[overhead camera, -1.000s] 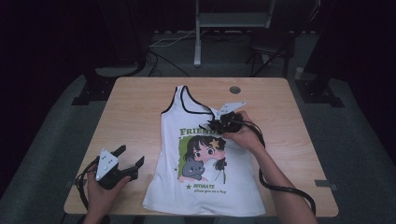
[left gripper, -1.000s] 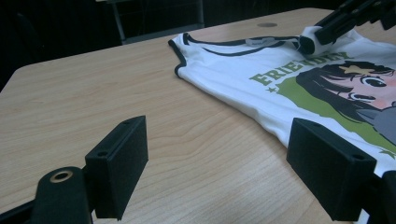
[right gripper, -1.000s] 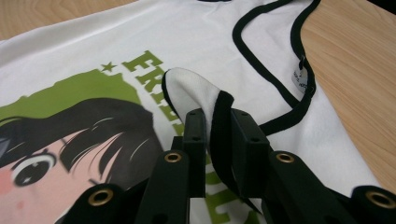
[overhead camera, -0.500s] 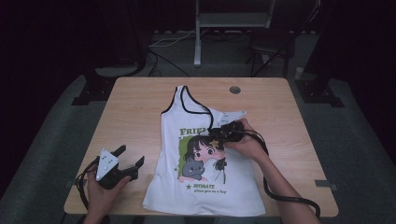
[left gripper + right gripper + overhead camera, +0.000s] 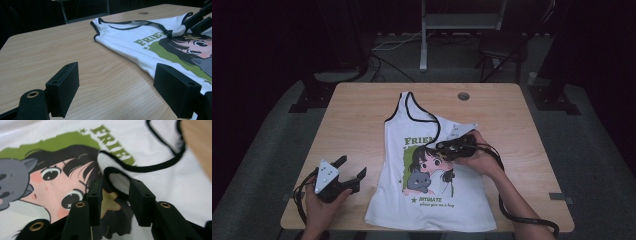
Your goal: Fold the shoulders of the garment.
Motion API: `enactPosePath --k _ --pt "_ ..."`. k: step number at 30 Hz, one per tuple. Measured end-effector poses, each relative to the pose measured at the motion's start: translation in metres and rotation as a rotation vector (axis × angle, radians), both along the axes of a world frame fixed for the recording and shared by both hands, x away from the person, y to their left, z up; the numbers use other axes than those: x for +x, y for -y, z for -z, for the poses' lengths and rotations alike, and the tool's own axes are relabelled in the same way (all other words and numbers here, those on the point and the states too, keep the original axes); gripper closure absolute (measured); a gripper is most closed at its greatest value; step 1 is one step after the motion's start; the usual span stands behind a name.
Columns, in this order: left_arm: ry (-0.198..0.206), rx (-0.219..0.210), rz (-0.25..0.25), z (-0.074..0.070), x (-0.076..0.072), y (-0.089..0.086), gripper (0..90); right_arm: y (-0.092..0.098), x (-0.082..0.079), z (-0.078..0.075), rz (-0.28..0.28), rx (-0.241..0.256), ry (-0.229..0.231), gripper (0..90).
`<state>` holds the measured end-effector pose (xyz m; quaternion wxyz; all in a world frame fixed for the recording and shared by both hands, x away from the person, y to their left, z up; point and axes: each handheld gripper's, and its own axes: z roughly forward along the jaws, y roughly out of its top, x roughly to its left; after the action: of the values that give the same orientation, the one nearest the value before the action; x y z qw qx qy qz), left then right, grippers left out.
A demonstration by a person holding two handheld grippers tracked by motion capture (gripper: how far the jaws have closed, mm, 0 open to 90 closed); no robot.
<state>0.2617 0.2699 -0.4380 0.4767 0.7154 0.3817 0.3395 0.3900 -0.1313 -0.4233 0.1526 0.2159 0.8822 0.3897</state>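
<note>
A white tank top [image 5: 432, 200] with black trim and a cartoon girl print lies flat on the wooden table [image 5: 362, 115]. My right gripper [image 5: 443, 146] is over the print and shut on the shirt's right shoulder strap [image 5: 117, 176], which is folded over onto the chest. The strap's black-edged end bunches between the jaws [image 5: 114, 182]. The left gripper view shows the same pinch [image 5: 186, 23] far off. My left gripper [image 5: 353, 166] rests near the table's front left, open and holding nothing [image 5: 116, 75], just left of the shirt's hem side [image 5: 150, 47].
A round cable hole [image 5: 463, 96] sits in the table's far middle. A metal stand [image 5: 424, 55] and a chair base [image 5: 502, 55] are on the dark floor behind. The right gripper's cable [image 5: 512, 215] loops off the front right edge.
My right gripper has pulled the shoulder strap from the shirt's upper right down and left onto the print. The left gripper has stayed put.
</note>
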Motion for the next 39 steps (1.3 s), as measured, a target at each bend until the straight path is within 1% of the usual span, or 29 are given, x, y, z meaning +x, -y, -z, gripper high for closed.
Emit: enactPosePath --k 3,5,6,11,13,14,17,19,20,21,23,24,26,28,30,33,36,37,39 --pt "0.000 0.005 -0.001 0.000 0.000 0.001 20.2 0.002 -0.002 -0.007 0.011 0.018 0.042 55.6" --pt "0.000 0.006 0.000 0.000 0.000 0.001 20.2 -0.001 -0.002 -0.008 0.009 0.013 0.051 50.1" --pt "0.001 0.005 -0.001 0.000 0.000 0.001 20.2 -0.004 -0.001 -0.007 0.016 0.008 0.053 49.2" --pt "0.001 0.001 -0.002 0.000 0.000 0.000 20.2 -0.016 0.003 -0.002 0.008 -0.010 0.058 48.8" --pt "0.000 0.001 -0.003 0.000 0.000 0.000 20.2 -0.019 0.005 0.000 0.002 -0.020 0.061 50.5" --pt "0.000 0.003 -0.002 0.000 0.000 0.000 20.2 -0.021 0.005 0.000 0.001 -0.023 0.054 52.9" --pt "0.000 0.001 -0.002 0.000 0.000 0.000 20.2 -0.024 0.006 0.003 -0.007 -0.049 0.057 62.4" --pt "0.001 -0.001 -0.002 0.000 0.000 0.000 20.2 -0.024 0.005 0.005 -0.001 -0.062 0.053 69.7" --pt "0.001 -0.002 0.000 0.000 0.000 0.000 20.2 -0.023 0.005 0.005 0.003 -0.072 0.056 72.2" --pt "0.001 -0.002 0.000 0.000 0.000 0.000 20.2 -0.023 0.005 0.005 0.003 -0.072 0.056 72.2" --pt "0.001 0.000 -0.001 0.000 0.000 0.000 20.2 -0.023 0.003 0.007 0.022 -0.077 0.060 78.2" --pt "0.001 0.000 -0.001 0.000 0.000 0.000 20.2 -0.022 0.002 0.008 0.020 -0.086 0.064 80.1" --pt "0.001 0.001 -0.001 0.000 0.000 0.001 20.2 -0.021 0.001 0.008 0.022 -0.086 0.064 81.7" --pt "0.001 -0.001 -0.001 0.000 0.000 0.000 20.2 -0.019 -0.002 0.007 0.034 -0.072 0.076 82.3" --pt "0.001 0.000 -0.001 0.000 0.000 0.000 20.2 -0.018 -0.003 0.006 0.032 -0.066 0.080 82.3" --pt "0.001 -0.001 -0.002 0.000 0.000 0.001 20.2 -0.013 -0.008 0.000 0.030 -0.054 0.092 82.2" --pt "0.001 0.001 -0.002 0.000 0.000 0.001 20.2 -0.009 -0.009 -0.002 0.026 -0.057 0.105 82.1" --pt "0.001 0.001 -0.002 0.000 0.000 0.001 20.2 -0.008 -0.010 -0.003 0.031 -0.055 0.098 82.0" --pt "0.000 0.001 -0.002 0.000 0.000 0.001 20.2 -0.003 -0.010 -0.005 0.035 -0.055 0.108 81.0"
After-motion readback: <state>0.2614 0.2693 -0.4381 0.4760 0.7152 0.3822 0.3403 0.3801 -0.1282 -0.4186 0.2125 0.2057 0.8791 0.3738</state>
